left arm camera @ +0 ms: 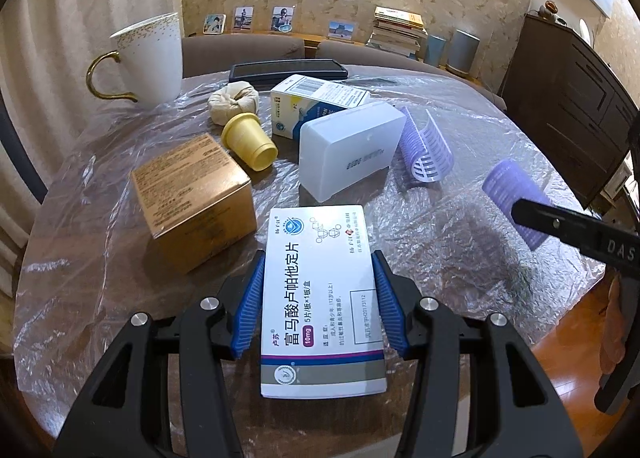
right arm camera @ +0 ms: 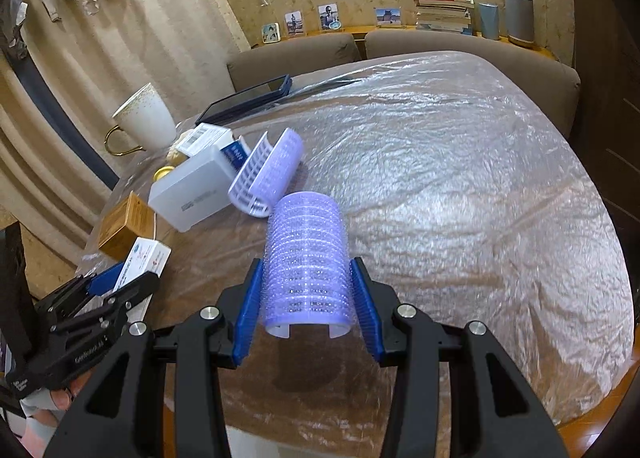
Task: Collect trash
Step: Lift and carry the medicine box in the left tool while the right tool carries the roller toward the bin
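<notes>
My left gripper (left arm camera: 318, 298) is shut on a flat white medicine box (left arm camera: 320, 278) and holds it above the table; it also shows in the right wrist view (right arm camera: 142, 260). My right gripper (right arm camera: 306, 304) is shut on a purple hair roller (right arm camera: 306, 258), held just above the table; the roller also shows in the left wrist view (left arm camera: 514, 194). A second purple roller with a white clip (left arm camera: 426, 150) lies beside a white plastic case (left arm camera: 348, 146). A brown carton (left arm camera: 192, 194), a yellow cup (left arm camera: 248, 142) on its side, a cloth bundle (left arm camera: 234, 100) and another medicine box (left arm camera: 316, 100) lie behind.
The round table (right arm camera: 460, 178) is covered with crinkled clear plastic film. A white mug with a gold handle (left arm camera: 146, 58) stands far left. A black tablet (left arm camera: 286, 70) lies at the far edge. Sofa backs, books and a dark cabinet (left arm camera: 568, 106) stand beyond.
</notes>
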`<action>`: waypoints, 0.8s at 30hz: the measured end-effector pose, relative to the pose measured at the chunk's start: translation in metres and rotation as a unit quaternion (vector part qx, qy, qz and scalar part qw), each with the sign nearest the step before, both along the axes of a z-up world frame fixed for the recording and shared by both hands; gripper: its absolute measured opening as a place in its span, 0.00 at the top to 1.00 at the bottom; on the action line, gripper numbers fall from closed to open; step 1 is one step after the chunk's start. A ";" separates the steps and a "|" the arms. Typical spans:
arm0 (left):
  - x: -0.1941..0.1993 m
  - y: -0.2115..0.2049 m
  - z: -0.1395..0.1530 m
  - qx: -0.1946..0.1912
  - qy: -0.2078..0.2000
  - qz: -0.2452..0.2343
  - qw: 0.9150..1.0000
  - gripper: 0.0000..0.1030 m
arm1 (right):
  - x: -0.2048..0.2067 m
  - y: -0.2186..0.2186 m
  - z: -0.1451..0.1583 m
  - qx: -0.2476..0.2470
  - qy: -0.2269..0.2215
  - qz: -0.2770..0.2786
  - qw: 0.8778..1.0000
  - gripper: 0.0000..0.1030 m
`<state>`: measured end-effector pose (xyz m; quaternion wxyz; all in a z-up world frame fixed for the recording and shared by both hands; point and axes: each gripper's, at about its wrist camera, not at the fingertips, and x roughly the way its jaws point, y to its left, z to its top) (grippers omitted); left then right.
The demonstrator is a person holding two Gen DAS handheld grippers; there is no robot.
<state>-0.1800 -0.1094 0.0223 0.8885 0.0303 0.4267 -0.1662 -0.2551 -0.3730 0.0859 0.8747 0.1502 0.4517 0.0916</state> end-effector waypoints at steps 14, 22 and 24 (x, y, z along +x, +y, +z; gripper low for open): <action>-0.021 0.013 0.009 -0.012 0.000 0.013 1.000 0.49 | -0.024 0.008 0.010 0.010 -0.004 0.031 0.999 0.58; -0.035 0.015 0.013 -0.013 -0.003 0.010 1.000 0.49 | -0.035 0.009 0.009 0.023 0.004 0.044 0.999 0.58; -0.038 0.016 0.013 -0.013 -0.003 0.010 1.000 0.49 | -0.040 0.010 0.009 0.026 0.005 0.048 0.998 0.58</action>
